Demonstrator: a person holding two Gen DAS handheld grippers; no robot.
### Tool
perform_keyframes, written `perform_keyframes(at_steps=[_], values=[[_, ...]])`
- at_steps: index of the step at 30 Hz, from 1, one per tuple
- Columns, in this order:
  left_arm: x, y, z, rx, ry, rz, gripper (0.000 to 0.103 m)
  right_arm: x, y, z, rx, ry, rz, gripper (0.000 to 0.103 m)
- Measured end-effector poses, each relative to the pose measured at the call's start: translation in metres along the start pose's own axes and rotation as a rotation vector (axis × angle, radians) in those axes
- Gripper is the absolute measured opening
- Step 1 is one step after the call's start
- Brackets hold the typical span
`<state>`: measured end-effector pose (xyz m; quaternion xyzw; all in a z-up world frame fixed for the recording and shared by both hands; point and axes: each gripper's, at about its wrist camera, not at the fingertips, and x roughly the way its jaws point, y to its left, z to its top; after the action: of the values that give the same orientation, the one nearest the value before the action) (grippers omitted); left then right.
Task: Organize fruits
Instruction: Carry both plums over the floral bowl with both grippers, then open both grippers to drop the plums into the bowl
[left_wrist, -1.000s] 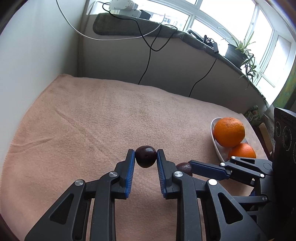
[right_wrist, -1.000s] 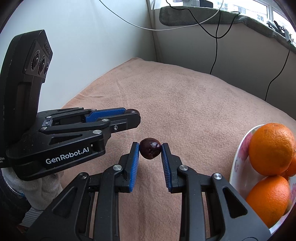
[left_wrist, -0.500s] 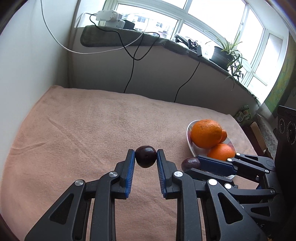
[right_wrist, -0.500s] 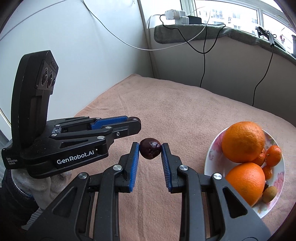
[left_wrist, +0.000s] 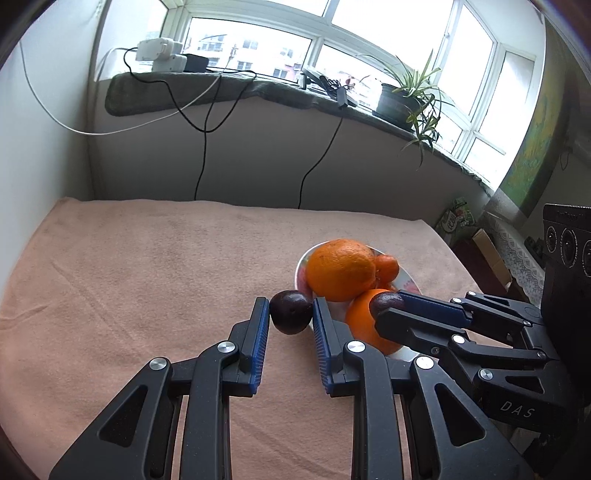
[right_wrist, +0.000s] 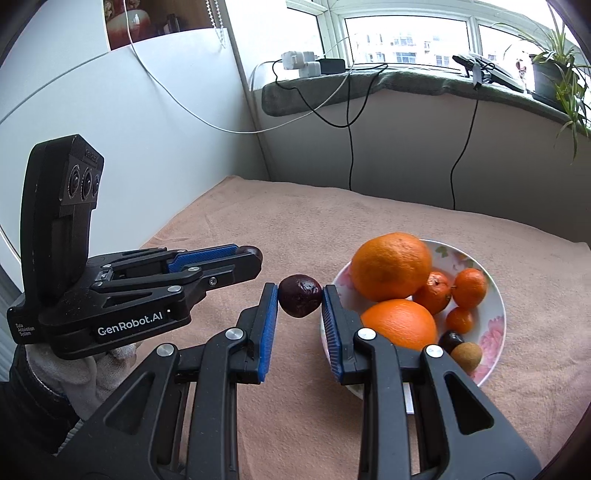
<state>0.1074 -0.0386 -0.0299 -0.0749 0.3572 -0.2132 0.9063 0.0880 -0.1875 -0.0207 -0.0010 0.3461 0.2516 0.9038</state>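
My left gripper (left_wrist: 290, 314) is shut on a dark purple plum (left_wrist: 291, 312), held in the air above the pink cloth just left of the bowl. My right gripper (right_wrist: 300, 297) is shut on another dark, wrinkled plum (right_wrist: 300, 300), also just left of the bowl. The white flowered bowl (right_wrist: 493, 306) holds two big oranges (right_wrist: 391, 266), several small tangerines (right_wrist: 469, 288), a dark plum (right_wrist: 451, 340) and a brown round fruit (right_wrist: 466, 356). The right gripper with its plum (left_wrist: 386, 302) shows in the left wrist view, in front of the bowl (left_wrist: 300, 269). The left gripper (right_wrist: 255, 254) shows in the right wrist view.
The pink cloth (left_wrist: 147, 266) covers the whole surface, bounded by a white wall on the left and a low grey wall at the back. Black and white cables (left_wrist: 201, 155) hang down the back wall. A potted plant (left_wrist: 410, 96) stands on the window sill.
Both grippers have lifted and swung toward the bowl, which now sits nearer the centre of both views. Each still holds its plum.
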Motion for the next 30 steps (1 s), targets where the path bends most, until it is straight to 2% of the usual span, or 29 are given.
perform_keyframes(at_steps=[15,23,30], values=[[0.027,-0.059,0.005,0.079,0.032,-0.082,0.022,-0.034,-0.06,-0.01,0.098,-0.028,-0.085,0.026],[0.046,-0.085,0.007,0.123,0.059,-0.107,0.022,-0.034,-0.089,-0.014,0.154,-0.016,-0.112,0.026],[0.06,-0.097,0.01,0.15,0.073,-0.095,0.022,-0.025,-0.105,-0.018,0.188,0.0,-0.112,0.026]])
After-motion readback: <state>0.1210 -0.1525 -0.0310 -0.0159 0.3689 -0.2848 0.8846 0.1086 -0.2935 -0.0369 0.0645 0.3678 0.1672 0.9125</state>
